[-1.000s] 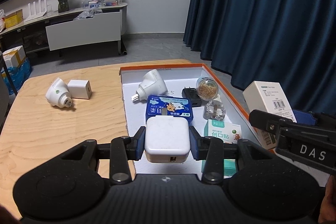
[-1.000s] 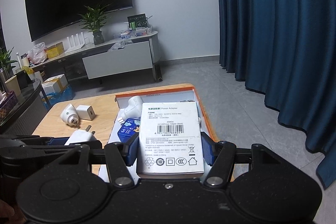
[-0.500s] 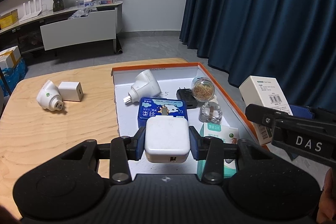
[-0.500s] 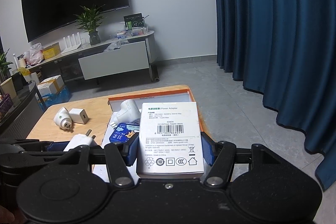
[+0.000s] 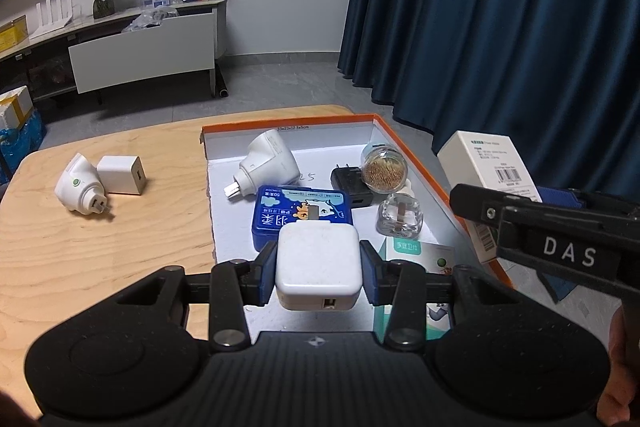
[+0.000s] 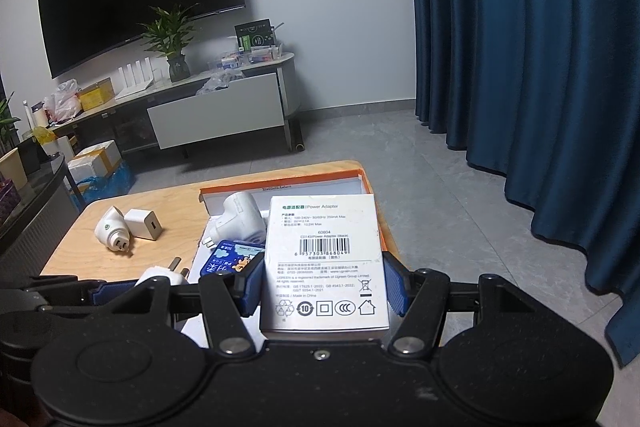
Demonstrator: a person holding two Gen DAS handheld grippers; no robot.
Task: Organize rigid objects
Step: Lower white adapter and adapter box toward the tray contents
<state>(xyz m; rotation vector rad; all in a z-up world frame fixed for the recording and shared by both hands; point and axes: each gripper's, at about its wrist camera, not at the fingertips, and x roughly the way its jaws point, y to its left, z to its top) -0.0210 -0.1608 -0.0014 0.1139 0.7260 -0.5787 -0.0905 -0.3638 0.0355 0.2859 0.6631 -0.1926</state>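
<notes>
A pale wooden worktop [image 5: 100, 251] stood in a living room with dark blue curtains [image 5: 500, 27] and a wall television [image 6: 136, 11]. The left gripper [image 5: 319, 267] had its jaws clamped on a white USB charger [image 5: 318, 269], held above the near end of the orange-rimmed box [image 5: 404, 157]; the charger's prongs were hidden there and showed only in the right wrist view. The right gripper [image 6: 324, 291] had its jaws pressed against the sides of a white power adapter carton [image 6: 325, 263], poised over the box's right edge, and the carton hid most of the box's contents in that view. Inside the box lay a white plug adapter [image 5: 268, 161], a blue tin [image 5: 302, 215], a black charger [image 5: 349, 183], a round jar [image 5: 382, 169], a clear glass bottle [image 5: 400, 219] and a teal plaster box [image 5: 416, 259], partly covered by the left gripper. On the bare worktop, a second white plug adapter [image 5: 80, 189] touched a small white cube charger [image 5: 120, 175]. A hand was cut off at the lower right edge.
</notes>
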